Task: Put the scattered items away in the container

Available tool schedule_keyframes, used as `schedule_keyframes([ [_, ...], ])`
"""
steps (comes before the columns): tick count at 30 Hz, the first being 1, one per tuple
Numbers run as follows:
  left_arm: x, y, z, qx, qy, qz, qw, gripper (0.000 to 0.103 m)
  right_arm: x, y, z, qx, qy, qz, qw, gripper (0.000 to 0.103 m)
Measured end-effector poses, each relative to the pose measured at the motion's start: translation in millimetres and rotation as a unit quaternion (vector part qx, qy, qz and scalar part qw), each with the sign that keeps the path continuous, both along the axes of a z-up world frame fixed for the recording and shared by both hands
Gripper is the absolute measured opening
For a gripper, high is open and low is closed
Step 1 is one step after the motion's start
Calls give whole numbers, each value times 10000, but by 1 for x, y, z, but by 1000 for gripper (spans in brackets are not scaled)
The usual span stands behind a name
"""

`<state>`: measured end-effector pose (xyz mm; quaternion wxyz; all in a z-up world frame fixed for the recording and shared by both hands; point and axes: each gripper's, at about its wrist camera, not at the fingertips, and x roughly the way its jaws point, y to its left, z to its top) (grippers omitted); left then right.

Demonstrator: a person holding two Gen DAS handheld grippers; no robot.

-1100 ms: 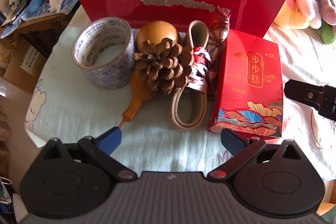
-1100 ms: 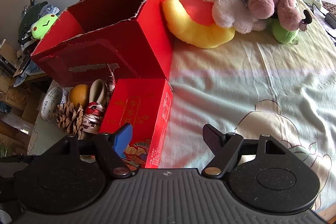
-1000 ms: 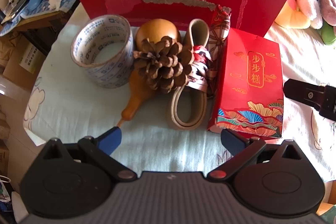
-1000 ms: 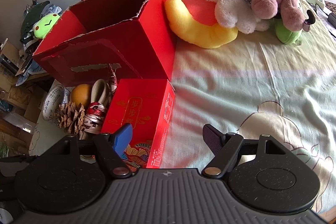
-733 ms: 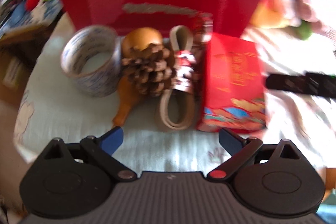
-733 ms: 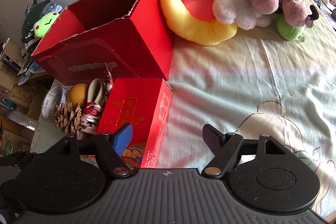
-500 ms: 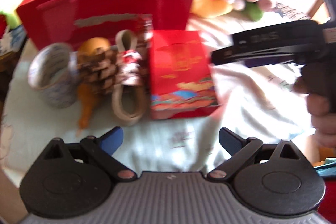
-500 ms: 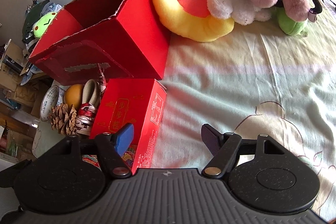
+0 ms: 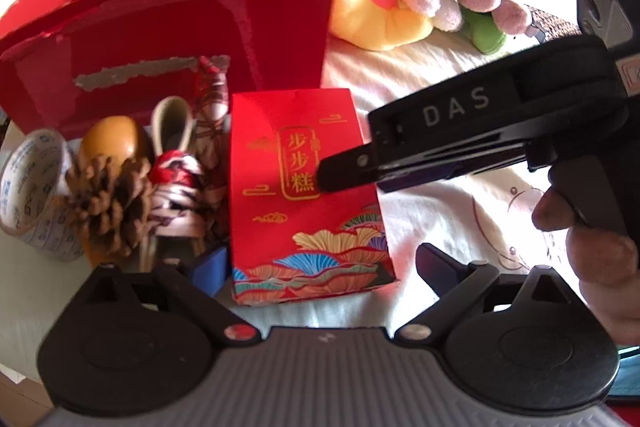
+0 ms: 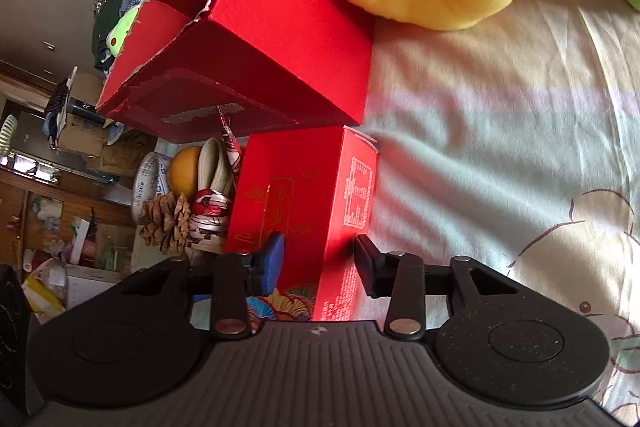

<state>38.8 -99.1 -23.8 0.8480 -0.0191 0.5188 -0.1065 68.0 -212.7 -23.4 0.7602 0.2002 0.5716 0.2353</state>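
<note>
Left wrist view gets the whole lineup on the bedsheet [image 9: 432, 219]: tape roll [image 9: 30, 187], gourd [image 9: 112, 143], pine cone [image 9: 106, 205], a tan strap loop [image 9: 172, 119] and some patterned ribbon [image 9: 178, 183], all in front of the big red open carton [image 9: 200, 39]. It also catches my right gripper [image 9: 326, 175] from the side, reaching over the red gift box [image 9: 300, 187], which my right wrist view can't show.

Right wrist view shows what the left one misses: the printed label on the gift box's [image 10: 304, 195] side panel, and how my right gripper [image 10: 320, 259] sits on it. Its jaws are partly open, straddling the box's near top edge, blue pad over the top face, black pad beside the side panel. Can't tell if the pads touch.

My left gripper [image 9: 320, 263] is spread wide, the box's near end between the fingers.

The box lies flat just in front of the carton, long axis running away from me toward it.
</note>
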Motion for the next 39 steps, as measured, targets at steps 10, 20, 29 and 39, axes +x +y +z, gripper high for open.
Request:
schedule_keyframes([
  [10,13,-68,2,-149,-52,-964,9952,95,-17,-58,12,-591,-98,-400,9974,43],
  [20,30,-52,2,-268,47,-667,9974,97,-10,-57,9,-476,-152,-690,9964,59],
  [29,31,-84,-4,-128,72,-998,9949,87,-19,-85,3,-218,197,-969,9949,53],
  [39,48,-119,67,-349,-709,-1938,9779,86,-38,-116,94,-529,-841,-1917,9764,53],
])
